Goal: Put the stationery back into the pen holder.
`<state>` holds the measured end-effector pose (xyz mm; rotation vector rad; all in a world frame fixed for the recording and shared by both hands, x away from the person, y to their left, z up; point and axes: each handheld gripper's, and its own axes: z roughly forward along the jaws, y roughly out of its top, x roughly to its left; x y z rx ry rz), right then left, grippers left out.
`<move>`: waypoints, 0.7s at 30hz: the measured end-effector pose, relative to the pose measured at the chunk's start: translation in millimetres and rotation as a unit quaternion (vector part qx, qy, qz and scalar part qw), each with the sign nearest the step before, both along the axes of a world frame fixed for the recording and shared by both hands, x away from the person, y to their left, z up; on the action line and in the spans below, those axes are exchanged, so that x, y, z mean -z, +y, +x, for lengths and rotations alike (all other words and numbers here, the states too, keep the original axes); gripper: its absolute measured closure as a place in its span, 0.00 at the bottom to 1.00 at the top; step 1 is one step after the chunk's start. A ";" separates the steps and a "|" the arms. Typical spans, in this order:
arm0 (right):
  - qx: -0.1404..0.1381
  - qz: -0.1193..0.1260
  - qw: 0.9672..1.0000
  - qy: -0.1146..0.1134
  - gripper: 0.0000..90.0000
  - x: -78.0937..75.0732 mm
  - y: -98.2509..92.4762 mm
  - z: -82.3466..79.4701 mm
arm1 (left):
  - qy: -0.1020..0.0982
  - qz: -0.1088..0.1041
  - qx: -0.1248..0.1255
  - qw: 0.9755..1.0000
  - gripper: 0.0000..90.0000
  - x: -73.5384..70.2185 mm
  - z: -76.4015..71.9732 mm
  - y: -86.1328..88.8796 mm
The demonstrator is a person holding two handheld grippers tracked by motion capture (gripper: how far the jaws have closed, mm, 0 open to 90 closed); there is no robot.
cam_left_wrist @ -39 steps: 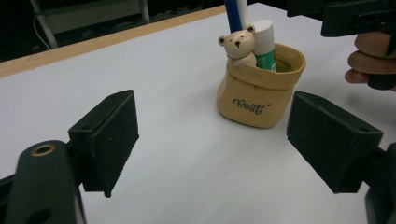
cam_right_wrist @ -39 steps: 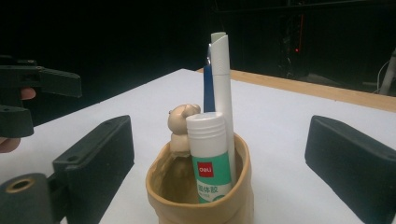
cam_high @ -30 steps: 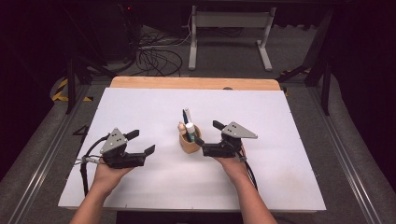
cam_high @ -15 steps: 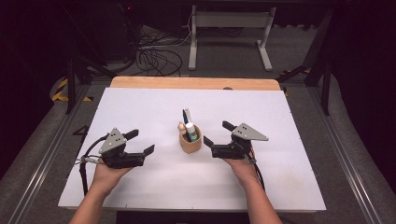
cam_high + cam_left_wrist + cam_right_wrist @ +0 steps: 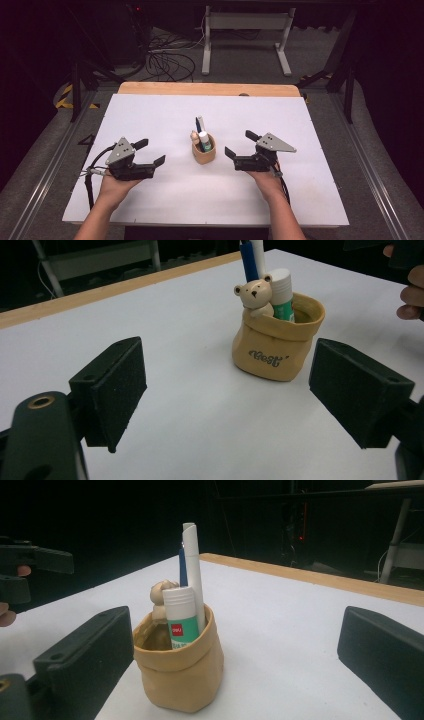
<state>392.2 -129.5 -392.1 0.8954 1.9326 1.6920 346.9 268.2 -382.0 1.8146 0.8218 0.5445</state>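
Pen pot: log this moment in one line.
pen pot: upright, mid-table | glue stick: inside | left gripper: open, apart | right gripper: open, apart

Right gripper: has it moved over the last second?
Yes. The right gripper has drawn back to the right, away from the pen holder it was touching a second ago. Its jaws are open; the holder stands in place.

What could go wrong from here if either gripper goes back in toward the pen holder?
The pen holder is a small soft-looking pouch standing free on the table; a jaw nudging its side might tip or slide it. The white pen and glue stick rise above the rim, so a low sweep by the right gripper could knock them out. The left gripper, also open, could clip the bear figure.
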 end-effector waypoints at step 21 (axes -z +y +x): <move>0.009 0.011 1.000 0.002 0.01 -3.1 -26.8 -6.9 | -0.005 -0.004 0.001 1.000 0.18 -0.9 -0.8 0.9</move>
